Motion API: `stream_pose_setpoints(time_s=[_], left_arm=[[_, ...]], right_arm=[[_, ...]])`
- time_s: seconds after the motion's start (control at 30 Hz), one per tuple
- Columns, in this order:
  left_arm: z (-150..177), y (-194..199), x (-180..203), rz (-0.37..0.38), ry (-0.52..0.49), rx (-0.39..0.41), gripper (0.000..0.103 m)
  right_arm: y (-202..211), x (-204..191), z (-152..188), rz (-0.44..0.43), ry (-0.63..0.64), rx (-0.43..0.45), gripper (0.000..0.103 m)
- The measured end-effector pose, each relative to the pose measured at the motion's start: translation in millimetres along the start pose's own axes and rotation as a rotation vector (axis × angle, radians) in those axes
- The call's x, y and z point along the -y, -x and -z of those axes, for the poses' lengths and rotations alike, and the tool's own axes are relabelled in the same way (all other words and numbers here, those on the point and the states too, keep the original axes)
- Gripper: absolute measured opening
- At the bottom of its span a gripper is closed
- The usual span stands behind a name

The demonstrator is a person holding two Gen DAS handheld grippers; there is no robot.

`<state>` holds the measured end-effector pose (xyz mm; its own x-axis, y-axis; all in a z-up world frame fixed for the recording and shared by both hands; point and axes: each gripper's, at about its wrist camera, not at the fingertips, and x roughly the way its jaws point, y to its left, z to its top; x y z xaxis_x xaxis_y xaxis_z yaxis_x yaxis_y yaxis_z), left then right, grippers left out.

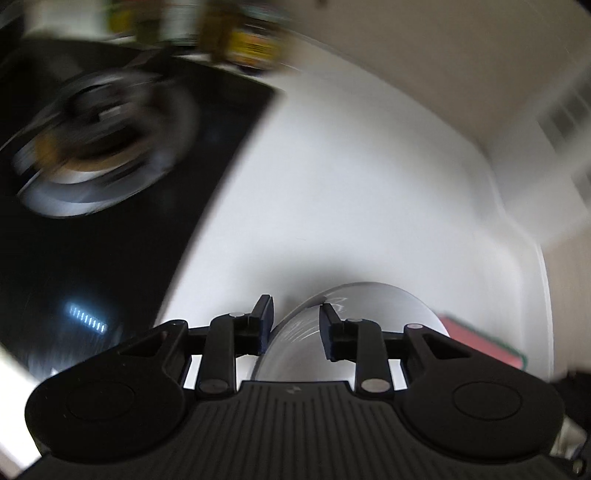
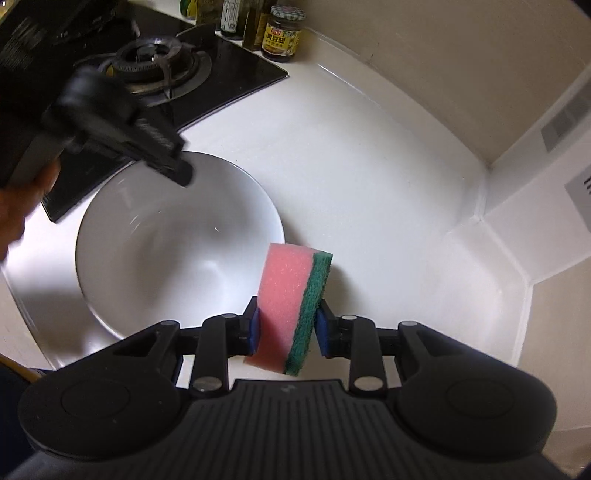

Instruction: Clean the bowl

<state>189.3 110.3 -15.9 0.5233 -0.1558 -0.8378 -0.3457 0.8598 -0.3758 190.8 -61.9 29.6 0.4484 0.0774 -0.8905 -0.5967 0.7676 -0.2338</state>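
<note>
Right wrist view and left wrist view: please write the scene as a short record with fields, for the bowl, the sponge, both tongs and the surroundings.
bowl: white bowl, upright on the white counter, beside the black stove
sponge: pink and green sponge, off the counter, beside the bowl's rim
right tongs: right tongs shut on the sponge
left tongs: left tongs open, nothing gripped, above the bowl's rim
background: jar and bottles behind the stove
</note>
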Motion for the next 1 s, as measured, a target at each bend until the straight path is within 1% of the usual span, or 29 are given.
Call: stream_pose_setpoints(time_s=[0.03,0.07,0.13,0.17,0.2,0.23,0.27,0.3,0.33,0.4,0.5,0.53,0.6,0.63,0.67,0.73,0.8,0.9,0.97,1.0], left_arm=[[2,1,3,-0.02,-0.031,-0.024,0.023],[0,4,7,-0.027,-0.1,-0.059,0.022],[-7,9,18,-0.03,-0.278,-0.119,0.021],[-15,2,27,-0.031,-0.38,-0.142,0.019],[-24,-8,36,-0.03,-0.485,-0.164,0.018],[-31,-13,44,-0.03,-0.577,-0.183,0.014],[-37,-19,47,-0.025,-0.643,-0.187,0.01],[-44,-25,50,-0.019,-0.705,-0.188,0.01],[-52,-28,59,0.0,-0.78,-0.211,0.009],[-57,-32,75,0.025,-0.893,-0.244,0.009],[-58,-48,99,-0.002,-0.987,-0.311,0.013],[-58,-54,106,-0.012,-1.017,-0.334,0.015],[-59,-52,102,-0.017,-0.914,-0.292,0.02],[-59,-51,98,-0.019,-0.855,-0.266,0.029],[-59,-49,95,-0.021,-0.795,-0.24,0.032],[-55,-42,90,-0.03,-0.713,-0.207,0.034],[-44,-31,83,-0.068,-0.61,-0.121,0.034],[-28,-18,73,-0.132,-0.456,0.009,0.034],[-24,-11,67,-0.153,-0.341,0.055,0.034],[-22,-7,64,-0.163,-0.282,0.076,0.034]], right_arm=[[-1,3,-2,-0.009,-0.006,0.003,0.025],[-3,6,-7,-0.012,0.007,0.003,0.025],[-10,8,-18,-0.013,0.065,-0.001,0.025],[-13,8,-23,-0.015,0.1,0.0,0.025],[-16,8,-28,-0.02,0.147,0.007,0.025],[-19,8,-33,-0.026,0.198,0.017,0.025],[-21,7,-36,-0.034,0.26,0.031,0.025],[-24,6,-40,-0.046,0.321,0.046,0.025],[-25,5,-43,-0.056,0.372,0.057,0.025],[-25,1,-48,-0.068,0.449,0.07,0.025],[-28,-7,-53,-0.062,0.576,0.08,0.025],[-29,-7,-54,-0.063,0.583,0.076,0.025],[-30,-5,-56,-0.064,0.59,0.07,0.025],[-30,-2,-55,-0.065,0.555,0.07,0.025],[-30,1,-53,-0.067,0.484,0.074,0.025],[-26,4,-44,-0.064,0.38,0.088,0.025],[-20,5,-33,-0.035,0.224,0.089,0.025],[-9,-1,-14,0.016,0.047,0.085,0.025],[-1,-7,1,0.032,-0.053,0.082,0.025],[2,-9,9,0.027,-0.108,0.076,0.025]])
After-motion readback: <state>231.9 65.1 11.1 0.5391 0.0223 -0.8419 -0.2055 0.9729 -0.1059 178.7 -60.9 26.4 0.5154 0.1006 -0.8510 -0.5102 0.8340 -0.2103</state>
